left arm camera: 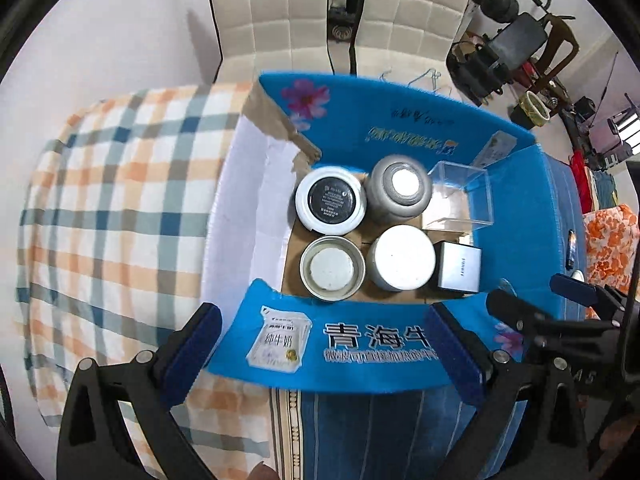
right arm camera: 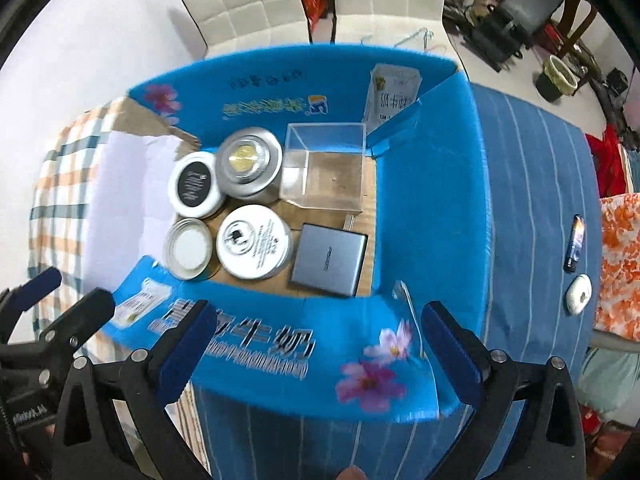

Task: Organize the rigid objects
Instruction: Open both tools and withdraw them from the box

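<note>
1. At the bottom of each wrist view, the left gripper (left arm camera: pixel 320 356) and the right gripper (right arm camera: pixel 316 352) hang with fingers spread wide, holding nothing, above the near flap of the blue carton (right arm camera: pixel 432 184).
2. Inside, front row: an open tin (right arm camera: pixel 188 249) at left, a white lidded jar (right arm camera: pixel 254 241) touching it, then a grey flat box (right arm camera: pixel 329 259).
3. Back row: a black-topped jar (right arm camera: pixel 195 189), a silver round tin (right arm camera: pixel 249 163), and a clear plastic box (right arm camera: pixel 324 166) toward centre frame.
4. At right frame, outside the carton on the blue striped cloth (right arm camera: pixel 528 200), lie a dark lighter (right arm camera: pixel 574 242) and a small white case (right arm camera: pixel 577 293).
5. Along the top of the frame stand two white quilted chairs (right arm camera: pixel 244 0).
</note>
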The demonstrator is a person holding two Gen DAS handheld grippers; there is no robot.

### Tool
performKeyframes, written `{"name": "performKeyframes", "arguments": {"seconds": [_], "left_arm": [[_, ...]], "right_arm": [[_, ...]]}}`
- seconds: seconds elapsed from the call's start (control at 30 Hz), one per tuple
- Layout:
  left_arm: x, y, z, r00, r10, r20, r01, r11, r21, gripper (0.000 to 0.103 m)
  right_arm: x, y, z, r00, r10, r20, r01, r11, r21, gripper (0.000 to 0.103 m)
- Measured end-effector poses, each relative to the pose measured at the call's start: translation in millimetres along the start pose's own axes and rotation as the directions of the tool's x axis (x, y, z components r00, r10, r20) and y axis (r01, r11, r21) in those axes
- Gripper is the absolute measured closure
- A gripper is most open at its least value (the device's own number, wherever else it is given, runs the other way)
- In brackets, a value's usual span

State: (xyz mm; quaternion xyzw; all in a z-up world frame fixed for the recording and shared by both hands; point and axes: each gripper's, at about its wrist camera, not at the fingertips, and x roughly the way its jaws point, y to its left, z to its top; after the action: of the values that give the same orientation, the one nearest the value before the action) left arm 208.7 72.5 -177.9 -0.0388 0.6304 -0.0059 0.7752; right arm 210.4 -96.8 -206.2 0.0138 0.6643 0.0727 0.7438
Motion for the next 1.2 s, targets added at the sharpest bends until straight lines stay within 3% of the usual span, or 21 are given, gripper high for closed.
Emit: {"name": "performKeyframes", "arguments": {"seconds": [0.2,0.6,0.93,1.2], "left_arm": [[-40,-11,-15,0.996,0.05,0.075,-0.05,0.999,0.003,0.0],[-121,-25,-48,0.98,0.061,0.189,-0.064,0.998,0.01,0.0],[-159,-47,-71,0.97,0.055,0.237,-0.063,0.998,0.028,0.0],[-170,-58,-77,0.968,0.05,0.246,-0.059,0.998,0.028,0.0]], "right_arm": [[-53,2,-24,0.996,0.022,0.088,-0.022,1.0,-0.004,0.0],[-146,-7,-77,0.983,0.044,0.177,-0.037,0.998,-0.04,0.0],[-198,-22,-104,0.968,0.049,0.246,-0.035,0.998,-0.061,0.0],[-209,-38,-107,0.964,0.076,0.254,-0.065,0.996,-0.053,0.0]]}}
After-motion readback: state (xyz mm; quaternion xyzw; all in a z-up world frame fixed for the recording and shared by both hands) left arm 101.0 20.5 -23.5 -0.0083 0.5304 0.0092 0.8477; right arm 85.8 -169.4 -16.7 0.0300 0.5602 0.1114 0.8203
